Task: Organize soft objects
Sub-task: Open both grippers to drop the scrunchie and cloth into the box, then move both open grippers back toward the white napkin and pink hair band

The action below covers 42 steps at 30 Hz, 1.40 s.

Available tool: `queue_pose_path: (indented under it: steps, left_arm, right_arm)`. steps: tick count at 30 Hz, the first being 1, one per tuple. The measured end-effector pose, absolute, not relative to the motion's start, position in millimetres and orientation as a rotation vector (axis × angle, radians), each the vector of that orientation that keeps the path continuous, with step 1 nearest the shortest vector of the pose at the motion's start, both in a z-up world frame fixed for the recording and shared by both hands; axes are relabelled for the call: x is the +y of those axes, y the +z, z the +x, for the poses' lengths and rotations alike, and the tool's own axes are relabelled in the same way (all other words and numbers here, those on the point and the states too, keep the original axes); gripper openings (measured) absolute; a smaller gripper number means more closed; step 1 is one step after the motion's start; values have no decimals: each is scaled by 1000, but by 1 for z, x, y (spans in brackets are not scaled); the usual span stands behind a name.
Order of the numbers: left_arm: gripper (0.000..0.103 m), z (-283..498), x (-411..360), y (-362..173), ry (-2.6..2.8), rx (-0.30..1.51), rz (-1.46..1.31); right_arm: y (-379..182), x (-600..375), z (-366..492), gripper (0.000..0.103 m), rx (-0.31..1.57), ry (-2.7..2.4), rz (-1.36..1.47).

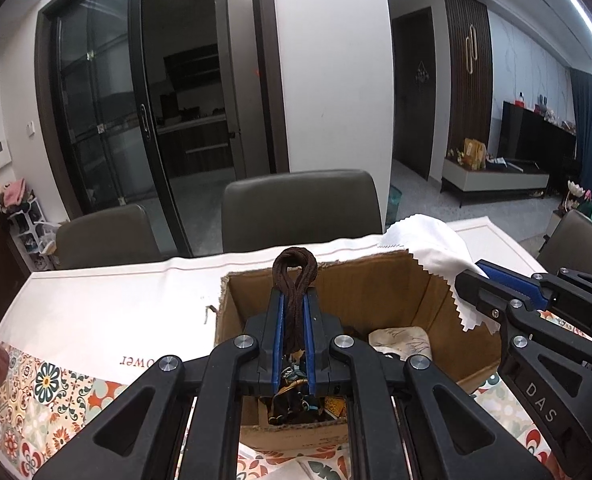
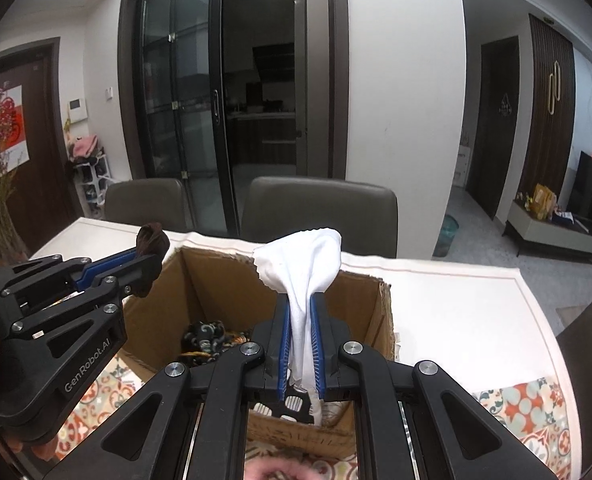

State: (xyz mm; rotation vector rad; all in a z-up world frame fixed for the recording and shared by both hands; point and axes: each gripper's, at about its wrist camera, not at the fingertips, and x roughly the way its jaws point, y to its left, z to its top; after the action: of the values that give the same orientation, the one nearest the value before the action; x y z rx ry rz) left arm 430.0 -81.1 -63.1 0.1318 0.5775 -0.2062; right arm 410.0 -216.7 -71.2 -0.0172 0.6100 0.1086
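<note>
An open cardboard box stands on the table with soft items inside: a dark patterned fabric and a pale printed cloth. My left gripper is shut on a looped brown cord, held over the box's left part. My right gripper is shut on a white cloth with a pinked edge, held over the box's right part.
The table has a white top and a patterned runner near me. Two grey chairs stand at the far side. A pink fuzzy thing lies at the near edge.
</note>
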Motion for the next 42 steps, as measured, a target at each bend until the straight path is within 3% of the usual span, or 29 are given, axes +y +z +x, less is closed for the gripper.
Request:
queue_pose_path:
  steps: [9,14,17,19,26,32,42]
  left_arm:
    - [13,449,-87,-86,-218,660,149]
    - [32,451,-87,-92,-211,679,160]
    - [41,449,-87,-92,-206,677,159]
    - [43,448,-85,-92,-203,675,155]
    - [54,441,-81,-86,-195,660,159]
    - [63,424,-75,-75,-191,631,145]
    - [70,388,-63,-48,-173,572,120]
  right_arm:
    - [-96,-224,426,11,689,124,11]
    - [-107,-226,429,13,730,133,25]
    - [-108,-224,429,21,748,137,32]
    - [-107,-225,429,39,747,138,37]
    - [-96,-226,417,46,714,96,14]
    - [-79,-227,400,58,664,65,19]
    - [-56,-230,372,69,602,43,47]
